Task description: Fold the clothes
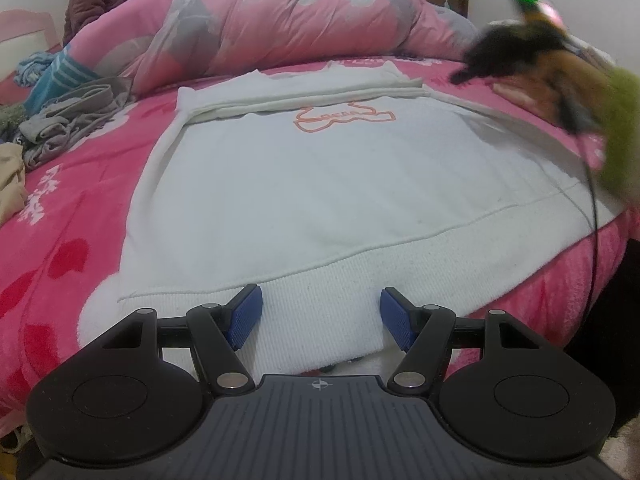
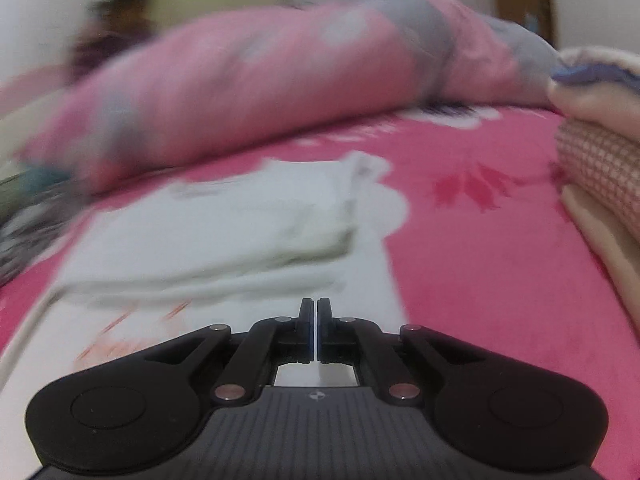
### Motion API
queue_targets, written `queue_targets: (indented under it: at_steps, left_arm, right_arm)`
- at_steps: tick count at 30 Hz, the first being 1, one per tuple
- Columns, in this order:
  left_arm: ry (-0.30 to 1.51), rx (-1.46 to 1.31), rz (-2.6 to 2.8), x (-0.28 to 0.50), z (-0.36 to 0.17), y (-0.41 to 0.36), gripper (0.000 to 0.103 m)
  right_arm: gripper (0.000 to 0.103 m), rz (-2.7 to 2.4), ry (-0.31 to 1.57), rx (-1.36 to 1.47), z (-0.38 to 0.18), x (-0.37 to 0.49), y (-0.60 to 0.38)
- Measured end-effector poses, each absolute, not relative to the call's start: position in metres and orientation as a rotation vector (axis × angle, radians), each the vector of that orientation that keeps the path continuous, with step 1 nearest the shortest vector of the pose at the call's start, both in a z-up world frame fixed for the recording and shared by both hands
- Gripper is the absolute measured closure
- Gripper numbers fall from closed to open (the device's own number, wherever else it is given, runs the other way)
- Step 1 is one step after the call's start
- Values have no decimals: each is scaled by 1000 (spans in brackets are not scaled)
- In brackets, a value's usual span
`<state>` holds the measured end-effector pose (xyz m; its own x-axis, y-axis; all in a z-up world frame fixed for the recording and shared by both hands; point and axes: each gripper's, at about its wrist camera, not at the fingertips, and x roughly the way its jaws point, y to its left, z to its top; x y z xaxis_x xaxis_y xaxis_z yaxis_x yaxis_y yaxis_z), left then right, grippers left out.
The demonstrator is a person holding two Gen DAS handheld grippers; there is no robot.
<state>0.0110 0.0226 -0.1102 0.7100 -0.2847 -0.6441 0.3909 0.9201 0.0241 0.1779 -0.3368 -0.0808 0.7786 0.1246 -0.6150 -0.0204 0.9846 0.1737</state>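
Nearest the left tongs (image 1: 321,316) lies the ribbed hem (image 1: 320,312) of a white sweatshirt (image 1: 320,184), spread front-up on the bed (image 1: 68,240). The left tongs stand wide apart with nothing between their blue pads (image 1: 244,318), which sit just above or on the hem band; whether they touch the cloth I cannot tell. The hem looks the thickest, firmest part of the garment, a doubled rib knit, so it seems the best place to pinch: it should give the pads a solid bite, where the single body layer behind it would likely bunch and slip.

Farther up, the body is flat and smooth, with an orange outline print (image 1: 344,118) on the chest. It reads as soft, limp, fairly light fleece that will drape and sag when lifted, not hold a shape, so a fold probably wants both corners carried evenly. Beyond the print the sleeves (image 1: 304,92) already lie folded across the shoulders.

The right tongs (image 2: 314,330) are closed to a thin slit, gripping nothing, and hover over the upper part of the sweatshirt; that view is motion-blurred. Farthest off, a rolled pink quilt (image 1: 288,24) crosses the bed, and a heap of grey clothes (image 1: 68,120) sits at the left
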Motion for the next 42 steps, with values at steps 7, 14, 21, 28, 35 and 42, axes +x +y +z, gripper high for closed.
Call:
queue_targets:
  at_steps: [7, 14, 21, 28, 35, 42]
  left_arm:
    - [700, 147, -366, 11, -109, 21, 37]
    - [718, 146, -323, 9, -107, 15, 37]
    - [751, 111, -248, -8, -105, 27, 38]
    - [718, 68, -148, -35, -91, 45, 39]
    - [741, 10, -101, -28, -73, 54, 37]
    - [817, -39, -39, -11, -79, 55, 14]
  right_arm:
    - [103, -101, 729, 71, -104, 65, -382]
    - [103, 92, 587, 41, -81, 0, -338]
    - [102, -51, 627, 210, -111, -51, -370]
    - [70, -101, 514, 563, -94, -122, -399]
    - [52, -12, 523, 594, -89, -131, -364]
    - [29, 53, 575, 684, -87, -126, -324]
